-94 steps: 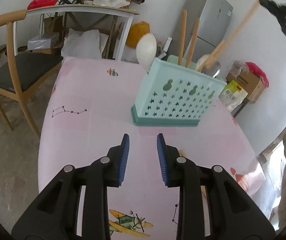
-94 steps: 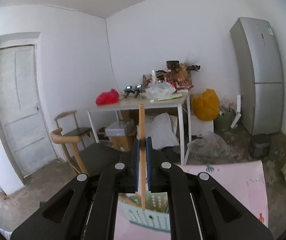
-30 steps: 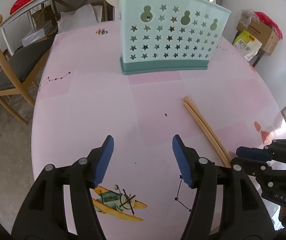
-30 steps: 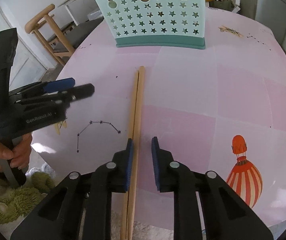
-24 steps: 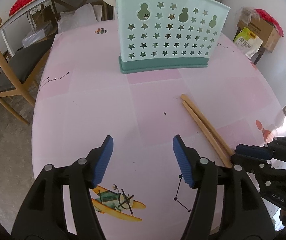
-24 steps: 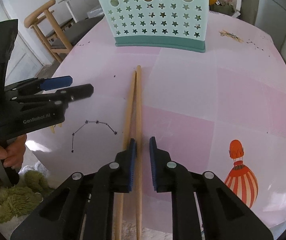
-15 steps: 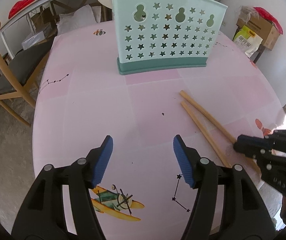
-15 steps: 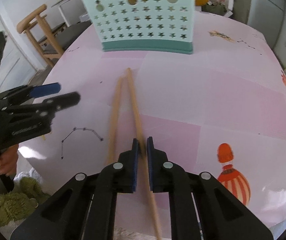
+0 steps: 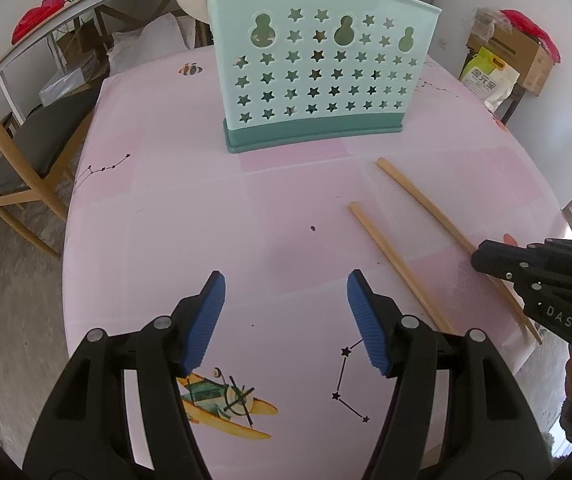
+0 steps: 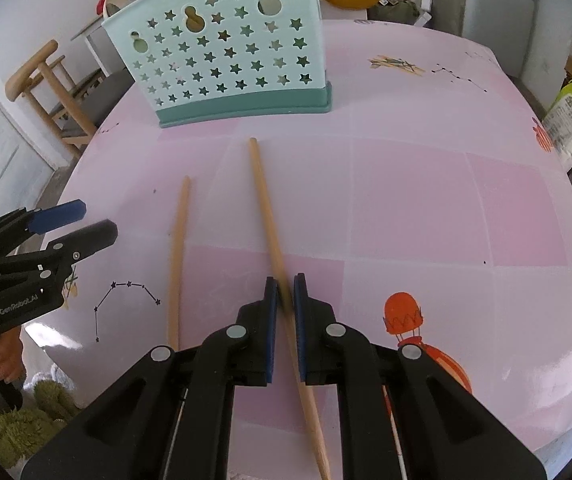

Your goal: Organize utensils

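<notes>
My right gripper (image 10: 284, 288) is shut on a wooden chopstick (image 10: 264, 200); the stick points toward the mint-green star-holed utensil holder (image 10: 226, 56), its far end low over the table. The held chopstick (image 9: 425, 204) and my right gripper (image 9: 481, 256) also show in the left wrist view. A second chopstick (image 10: 178, 256) lies flat on the pink table (image 10: 405, 192), to the left of the held one; it also shows in the left wrist view (image 9: 389, 256). My left gripper (image 9: 284, 300) is open and empty above the table, short of the holder (image 9: 317, 76), which holds several utensils.
A wooden chair (image 9: 2, 152) stands left of the table. A white side table (image 9: 86, 4) with clutter is behind. Bags and a cardboard box (image 9: 509, 60) sit on the floor at right. The table's front edge is just below both grippers.
My right gripper has closed on one chopstick and swung it apart from the other. Earlier it put a chopstick into the holder and came down. My left gripper opened wide.
</notes>
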`<state>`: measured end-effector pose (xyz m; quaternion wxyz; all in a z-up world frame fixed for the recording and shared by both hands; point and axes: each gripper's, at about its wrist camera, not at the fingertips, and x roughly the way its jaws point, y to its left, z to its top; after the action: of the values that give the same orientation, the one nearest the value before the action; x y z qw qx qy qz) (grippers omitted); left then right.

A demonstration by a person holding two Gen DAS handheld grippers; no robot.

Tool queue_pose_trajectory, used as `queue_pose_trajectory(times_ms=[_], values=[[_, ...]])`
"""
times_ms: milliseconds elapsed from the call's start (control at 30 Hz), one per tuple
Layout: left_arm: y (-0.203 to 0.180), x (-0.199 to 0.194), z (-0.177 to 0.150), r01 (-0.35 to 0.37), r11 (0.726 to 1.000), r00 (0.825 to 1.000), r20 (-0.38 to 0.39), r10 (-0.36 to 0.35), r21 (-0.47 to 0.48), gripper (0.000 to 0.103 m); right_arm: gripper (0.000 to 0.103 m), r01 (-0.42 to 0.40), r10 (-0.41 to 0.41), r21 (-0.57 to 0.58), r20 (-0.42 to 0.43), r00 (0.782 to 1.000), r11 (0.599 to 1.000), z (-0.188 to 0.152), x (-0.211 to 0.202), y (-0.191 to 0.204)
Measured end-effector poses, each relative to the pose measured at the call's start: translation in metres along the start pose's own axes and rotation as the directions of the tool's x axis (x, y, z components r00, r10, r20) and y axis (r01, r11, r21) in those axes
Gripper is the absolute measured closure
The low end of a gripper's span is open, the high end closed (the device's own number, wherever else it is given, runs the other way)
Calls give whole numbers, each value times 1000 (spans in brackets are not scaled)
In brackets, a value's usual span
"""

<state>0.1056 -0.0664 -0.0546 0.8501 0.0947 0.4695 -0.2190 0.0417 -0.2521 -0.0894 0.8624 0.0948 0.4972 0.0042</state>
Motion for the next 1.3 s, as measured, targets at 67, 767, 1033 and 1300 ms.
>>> queue_pose_trajectory(times_ms=[67,767,1033,1300], values=[[-1,-1,1,25,1000,1000,-1,-25,-8,43,94,1,-1,2,2,1000,1000,0,0,1],[-87,5,-15,81,968,997,-13,-80,238,71,94,-33,29,69,49,998,997,-4,-2,-5],[-69,10,-9,68,979,998,-21,-65,190,93,95,-55,51,83,52,997,995,-4,-1,-9],[-13,16,5,40,999,999,-10,-40,-23,98,95,-60,54,97,65,996,994,-1,0,-13]])
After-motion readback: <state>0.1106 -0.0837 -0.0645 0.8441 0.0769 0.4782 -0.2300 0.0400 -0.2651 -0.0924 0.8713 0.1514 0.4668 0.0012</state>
